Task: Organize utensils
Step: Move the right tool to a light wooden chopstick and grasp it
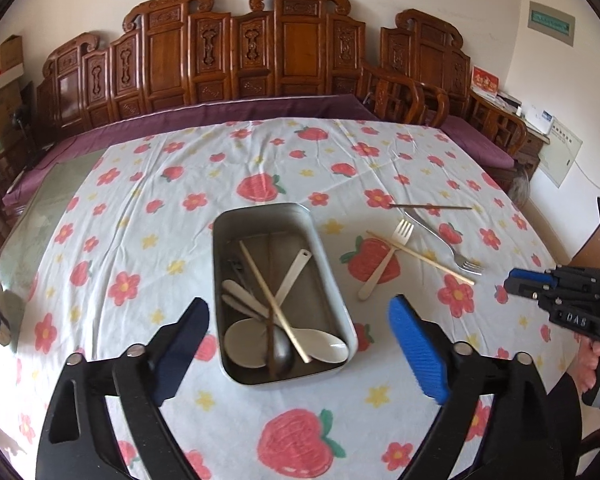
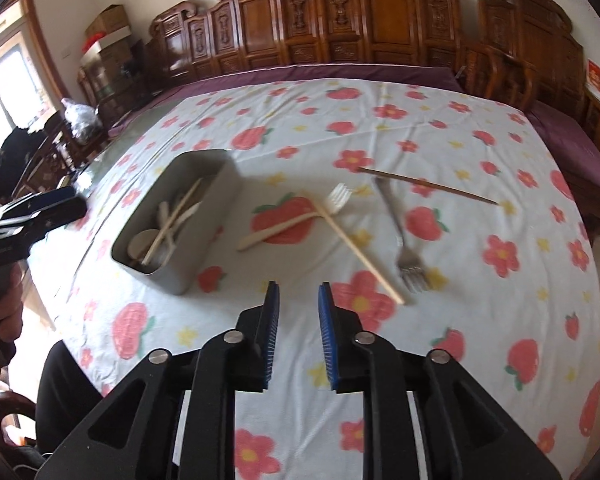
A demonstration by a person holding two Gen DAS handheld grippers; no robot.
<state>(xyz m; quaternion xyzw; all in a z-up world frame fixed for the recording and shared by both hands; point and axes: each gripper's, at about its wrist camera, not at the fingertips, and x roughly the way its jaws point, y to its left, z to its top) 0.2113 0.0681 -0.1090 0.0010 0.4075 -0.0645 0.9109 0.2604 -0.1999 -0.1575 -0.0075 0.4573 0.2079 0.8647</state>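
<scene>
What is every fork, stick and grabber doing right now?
Metal tray: on the cloth, holding spoons and chopsticks.
Pale fork: on the cloth, outside the tray.
Light chopstick: lying across the pale fork.
Metal fork: flat on the cloth.
Dark chopstick: flat on the cloth.
Left gripper: wide open, empty.
Right gripper: slightly open, empty.

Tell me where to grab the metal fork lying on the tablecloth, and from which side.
Grip the silver metal fork at mid-handle, coming from above with the jaws across its thin shaft. It lies flat on the strawberry-print tablecloth, tines toward the right gripper, and that stretch looks free: the dark chopstick lies near its far end, the pale chopstick beside it.
</scene>
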